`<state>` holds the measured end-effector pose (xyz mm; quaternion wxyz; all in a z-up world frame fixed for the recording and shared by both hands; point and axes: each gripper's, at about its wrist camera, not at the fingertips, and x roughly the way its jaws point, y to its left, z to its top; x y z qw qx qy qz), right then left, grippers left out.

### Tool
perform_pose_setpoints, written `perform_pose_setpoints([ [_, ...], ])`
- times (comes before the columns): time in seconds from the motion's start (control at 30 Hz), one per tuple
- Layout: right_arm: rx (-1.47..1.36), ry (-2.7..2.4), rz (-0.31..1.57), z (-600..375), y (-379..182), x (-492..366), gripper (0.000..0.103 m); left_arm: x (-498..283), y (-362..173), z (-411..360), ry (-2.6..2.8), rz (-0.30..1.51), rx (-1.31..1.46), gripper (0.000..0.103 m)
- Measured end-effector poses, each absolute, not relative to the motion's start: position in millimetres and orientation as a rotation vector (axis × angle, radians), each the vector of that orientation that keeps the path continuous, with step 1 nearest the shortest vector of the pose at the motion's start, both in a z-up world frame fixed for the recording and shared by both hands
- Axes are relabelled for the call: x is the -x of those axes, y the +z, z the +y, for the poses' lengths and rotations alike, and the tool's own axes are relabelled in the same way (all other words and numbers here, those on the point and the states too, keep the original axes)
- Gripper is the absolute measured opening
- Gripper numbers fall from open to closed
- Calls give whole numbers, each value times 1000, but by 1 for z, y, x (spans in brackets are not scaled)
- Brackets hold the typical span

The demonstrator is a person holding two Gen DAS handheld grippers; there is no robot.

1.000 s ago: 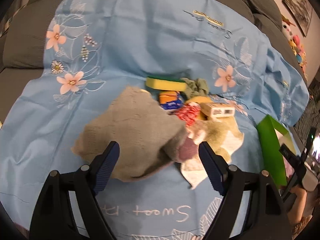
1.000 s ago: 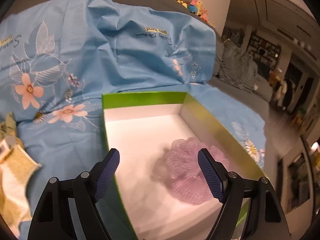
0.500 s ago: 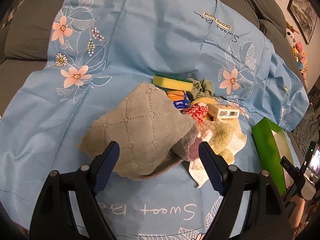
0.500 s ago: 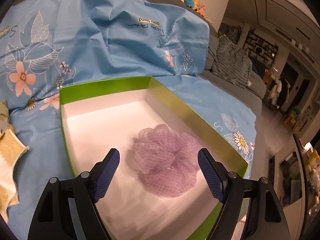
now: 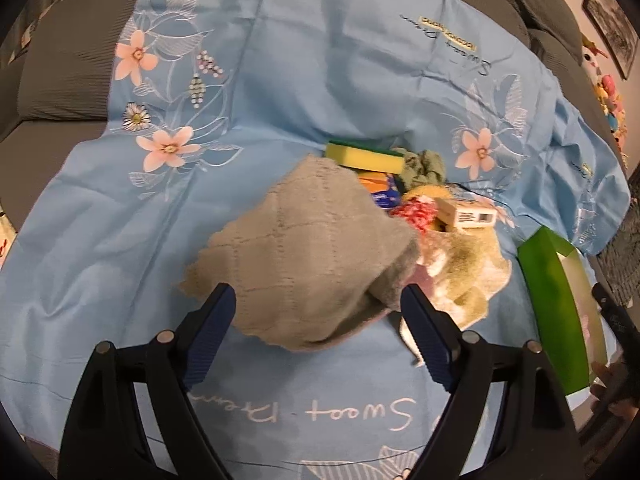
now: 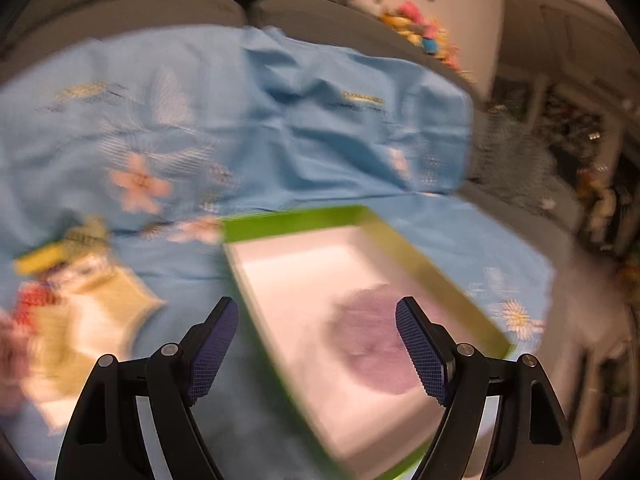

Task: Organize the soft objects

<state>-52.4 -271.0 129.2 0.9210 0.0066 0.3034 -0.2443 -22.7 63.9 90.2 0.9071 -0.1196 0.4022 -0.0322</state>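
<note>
The left hand-held gripper (image 5: 316, 332) is opening, jaws wide above the grey cloth (image 5: 308, 256), whose long axis is running diagonally across the blue sheet (image 5: 120, 260). The right hand-held gripper (image 6: 316, 344) is gaping wide, empty, over the purple mesh pouf (image 6: 376, 344) lying inside the green box (image 6: 296, 220).

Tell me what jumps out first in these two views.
A rumpled grey cloth fills the middle of the left view, on a flowered blue sheet, half covering a heap of sponges and rags. In the right view, a purple mesh puff lies alone in a green-edged white box.
</note>
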Motion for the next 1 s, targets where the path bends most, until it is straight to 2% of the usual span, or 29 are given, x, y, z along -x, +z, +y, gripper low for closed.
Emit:
perform_pose_setpoints([
  [0.13, -136, -210, 653, -240, 137, 50, 83, 22, 88, 79, -26, 839, 273, 87],
  [0.33, -294, 260, 848, -171, 120, 14, 83, 21, 76, 100, -16, 870, 323, 88],
  [0.57, -238, 443, 900, -86, 120, -21, 83, 13, 58, 106, -77, 919, 384, 88],
  [0.8, -178, 437, 1002, -39, 88, -64, 82, -2, 40, 104, -121, 974, 448, 86],
  [0.83, -173, 441, 1012, -37, 83, -67, 77, -3, 39, 106, -128, 976, 471, 77],
  [0.87, -173, 448, 1018, -36, 79, -68, 72, -4, 37, 108, -147, 970, 513, 55],
  [0.93, -178, 466, 1028, -36, 71, -71, 47, -6, 35, 110, -200, 961, 576, 34],
  [0.97, -205, 492, 1027, -37, 68, -71, 45, -7, 34, 110, -233, 958, 613, 24],
  [1.0, -225, 501, 1022, -40, 67, -70, 44, -9, 35, 110, -248, 957, 635, 20],
])
